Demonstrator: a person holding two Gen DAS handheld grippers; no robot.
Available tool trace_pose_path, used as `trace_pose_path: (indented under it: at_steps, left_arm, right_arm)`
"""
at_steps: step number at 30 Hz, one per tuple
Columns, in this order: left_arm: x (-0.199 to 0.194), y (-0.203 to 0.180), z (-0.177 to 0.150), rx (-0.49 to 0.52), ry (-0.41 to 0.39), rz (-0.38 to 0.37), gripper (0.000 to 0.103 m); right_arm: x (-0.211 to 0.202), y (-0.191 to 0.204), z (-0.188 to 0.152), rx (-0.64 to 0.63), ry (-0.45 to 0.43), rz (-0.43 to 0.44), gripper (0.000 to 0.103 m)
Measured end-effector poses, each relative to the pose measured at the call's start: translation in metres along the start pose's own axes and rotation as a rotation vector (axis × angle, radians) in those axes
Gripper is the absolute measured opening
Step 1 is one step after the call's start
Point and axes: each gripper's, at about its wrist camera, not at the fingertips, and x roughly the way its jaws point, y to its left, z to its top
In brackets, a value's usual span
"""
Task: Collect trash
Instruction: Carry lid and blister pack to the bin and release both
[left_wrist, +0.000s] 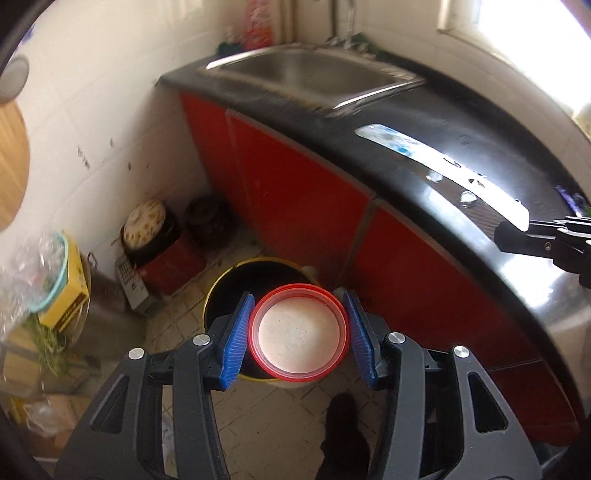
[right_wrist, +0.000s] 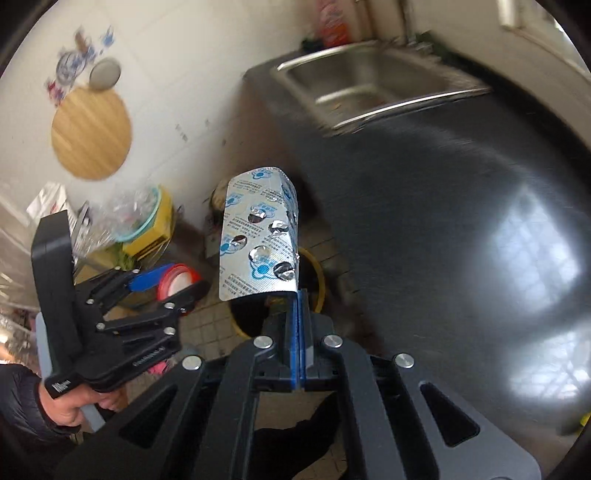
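Your left claw (left_wrist: 299, 334) holds one red-rimmed cup (left_wrist: 298, 334) between its two blue pads (left_wrist: 236, 341), directly above the one yellow-rimmed bin (left_wrist: 221, 284) on the floor. The left pad touches the rim; on the right side you cannot tell whether the pad touches it or stands just off. The cup's pale inside faces the camera and looks empty.

Your right claw (right_wrist: 298, 339) is pinched nearly closed on the lower edge of one foil blister sheet (right_wrist: 258, 236), which stands up from the pads and bends over along its right side. About six burst pockets show on its face. The sheet is also above the bin (right_wrist: 317, 280), beside the dark tabletop (right_wrist: 424, 206).

From the right wrist you see your left claw (right_wrist: 177, 280) with the cup (right_wrist: 177, 282) at lower left, and your one visible hand (right_wrist: 70, 408) on its grip. One steel sink (left_wrist: 306, 77) sits in the tabletop (left_wrist: 424, 118) at the far end.
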Motion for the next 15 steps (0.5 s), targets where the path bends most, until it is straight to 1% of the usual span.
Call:
trace_pose_path:
  at_steps: [2, 6, 8, 10, 11, 12, 13, 15]
  left_arm:
    - [0.022, 0.016, -0.005, -0.021, 0.008, 0.0, 0.048]
    - [0.067, 0.046, -0.014, -0.052, 0.025, -0.015, 0.049]
    - [0.087, 0.052, -0.014, -0.065, 0.032, -0.017, 0.049]
    - [0.106, 0.06, -0.018, -0.067, 0.052, -0.046, 0.049]
    - [0.114, 0.062, -0.021, -0.057, 0.063, -0.047, 0.053]
    - [0.124, 0.064, -0.023, -0.041, 0.081, -0.04, 0.07]
    - [0.13, 0.065, -0.026, -0.033, 0.088, -0.029, 0.084]
    - [0.141, 0.066, -0.033, -0.018, 0.1, -0.015, 0.084]
  right_arm:
    - [0.037, 0.011, 0.005, -0.003, 0.049, 0.017, 0.002]
    - [0.105, 0.023, 0.018, -0.033, 0.125, 0.008, 0.001]
    - [0.13, 0.027, 0.021, -0.056, 0.148, -0.005, 0.002]
    - [0.15, 0.028, 0.023, -0.074, 0.177, -0.002, 0.002]
    - [0.162, 0.03, 0.024, -0.089, 0.185, -0.017, 0.002]
    - [0.172, 0.03, 0.025, -0.101, 0.196, -0.026, 0.002]
    - [0.179, 0.03, 0.024, -0.108, 0.21, -0.034, 0.002]
    - [0.196, 0.026, 0.023, -0.109, 0.245, -0.047, 0.002]
